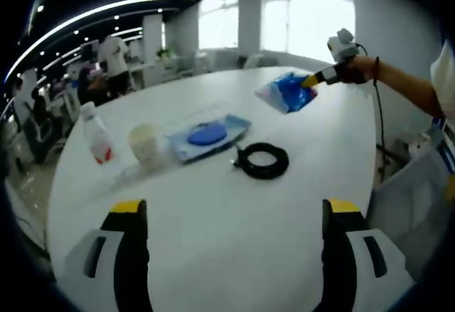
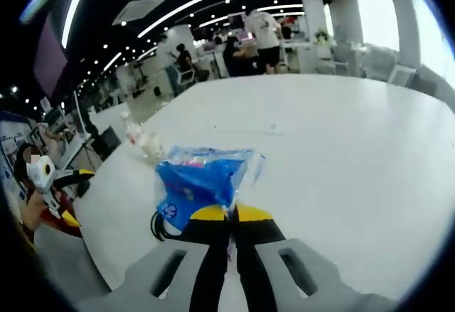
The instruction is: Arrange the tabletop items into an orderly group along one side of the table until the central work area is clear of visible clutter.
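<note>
right now right gripper point(image 2: 229, 218) jaws pinch the blue packet point(image 2: 197, 182) above the tabletop point(image 2: 341, 148); left gripper point(image 1: 236, 216) jaws wide apart, black cable coil point(image 1: 262, 160) and blue tray point(image 1: 210, 136) just ahead.

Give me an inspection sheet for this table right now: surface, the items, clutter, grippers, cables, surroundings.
Surface: white table, mostly bare near the left gripper.
Job's things: bottle, cup, tray with a blue disc, all grouped mid-table; blue bag held in the air.
Clutter: nothing seen beyond those.
Grippers: left gripper open over the table, holding nothing; right gripper shut on the blue bag.
Cables: black coil beside the tray; a black cord hangs from the right gripper.
Surroundings: open office, bright windows, ceiling light strips, people at desks beyond the table.
</note>
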`<state>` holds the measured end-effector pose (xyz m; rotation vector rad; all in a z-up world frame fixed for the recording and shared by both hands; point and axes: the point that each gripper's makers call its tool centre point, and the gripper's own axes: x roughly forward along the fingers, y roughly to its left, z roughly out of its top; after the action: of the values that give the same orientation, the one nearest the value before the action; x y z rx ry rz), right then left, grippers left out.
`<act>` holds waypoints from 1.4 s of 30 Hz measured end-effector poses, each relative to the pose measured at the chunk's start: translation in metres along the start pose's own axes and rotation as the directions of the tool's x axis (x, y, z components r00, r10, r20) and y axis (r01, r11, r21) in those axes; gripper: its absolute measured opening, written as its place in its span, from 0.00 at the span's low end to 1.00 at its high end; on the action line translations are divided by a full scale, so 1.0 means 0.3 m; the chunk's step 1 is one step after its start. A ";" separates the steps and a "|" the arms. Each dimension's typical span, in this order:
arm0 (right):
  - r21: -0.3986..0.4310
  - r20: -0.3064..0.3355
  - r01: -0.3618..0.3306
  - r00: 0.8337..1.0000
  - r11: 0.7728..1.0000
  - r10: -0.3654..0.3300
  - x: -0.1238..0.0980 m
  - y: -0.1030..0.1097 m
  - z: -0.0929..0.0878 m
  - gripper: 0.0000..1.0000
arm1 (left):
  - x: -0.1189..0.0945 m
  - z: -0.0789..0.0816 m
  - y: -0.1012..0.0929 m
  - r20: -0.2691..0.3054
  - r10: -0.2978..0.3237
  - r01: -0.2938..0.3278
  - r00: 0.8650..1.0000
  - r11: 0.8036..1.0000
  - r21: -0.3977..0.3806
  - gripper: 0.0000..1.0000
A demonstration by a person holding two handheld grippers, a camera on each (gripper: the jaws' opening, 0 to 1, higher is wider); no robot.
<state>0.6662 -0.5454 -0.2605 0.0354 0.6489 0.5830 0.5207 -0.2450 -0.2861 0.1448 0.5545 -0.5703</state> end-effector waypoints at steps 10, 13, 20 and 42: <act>-0.077 -0.035 0.047 0.998 0.996 -0.050 0.093 -0.110 -0.009 0.02 | -0.002 -0.007 0.004 -0.008 0.002 -0.002 1.000 1.000 0.005 0.99; -0.043 -0.035 0.032 0.999 0.999 -0.034 0.127 -0.124 -0.005 0.02 | -0.001 -0.027 0.002 -0.039 -0.006 0.007 0.999 1.000 0.006 0.99; -0.048 -0.073 0.047 0.996 0.998 -0.050 0.202 -0.182 -0.004 0.02 | -0.010 -0.018 0.001 -0.027 -0.007 0.008 1.000 1.000 0.004 0.99; -0.040 -0.196 0.073 0.977 0.997 -0.079 0.408 -0.368 -0.080 0.03 | -0.041 0.067 0.057 0.111 0.054 -0.055 0.992 0.998 0.014 0.99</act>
<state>0.7863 -0.5777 -0.3713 -0.0784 0.8298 0.5266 0.5306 -0.2305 -0.2627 0.1436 0.4366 -0.5269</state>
